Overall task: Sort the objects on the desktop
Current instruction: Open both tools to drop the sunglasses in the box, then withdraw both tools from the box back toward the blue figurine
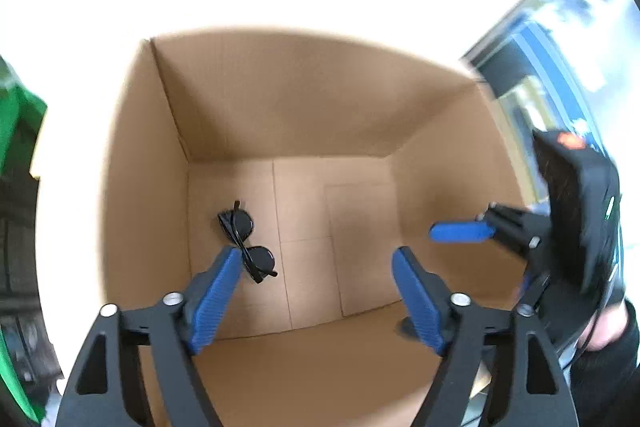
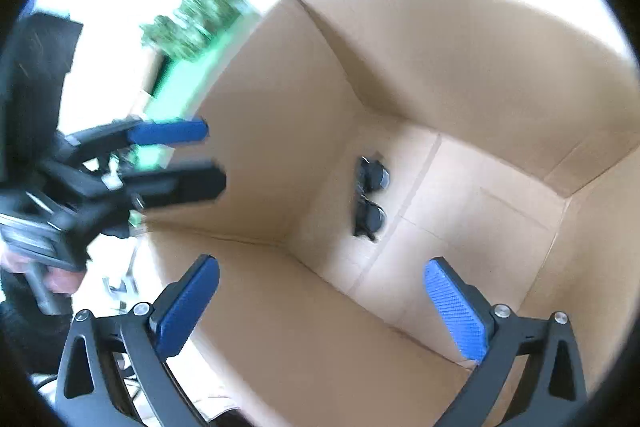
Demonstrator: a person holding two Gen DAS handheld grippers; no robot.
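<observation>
Left wrist view looked steeply down into an open cardboard box (image 1: 280, 99). Its own gripper, the left gripper (image 1: 316, 291), rose from the bottom edge with its blue pads spread wide and nothing between them. One pad (image 1: 216, 303) stood at seven o'clock, its tip overlapping the sunglasses (image 1: 248, 241) in the picture, though whether it touched them could not be told. At three o'clock the right gripper (image 1: 460, 231) reached in over the box's rim, one blue finger pointing toward nine o'clock, with a person's hand (image 1: 608, 331) behind it at four o'clock.

Right wrist view also aimed down into the box (image 2: 460, 51), seen cornerwise. The right gripper (image 2: 320, 311) was fully spread and empty, pads at seven and five o'clock. The left gripper (image 2: 188, 155) entered blurred from nine o'clock, pointing toward three o'clock over the box's near wall, its two fingers apart with nothing in them.

The sunglasses (image 2: 370, 197) lay on the box floor, close to one side wall and near a corner. They were black, with two round dark lenses and thin folded arms, and nothing gripped them. Something green (image 2: 192, 27), blurred, stood outside the box at eleven o'clock.
</observation>
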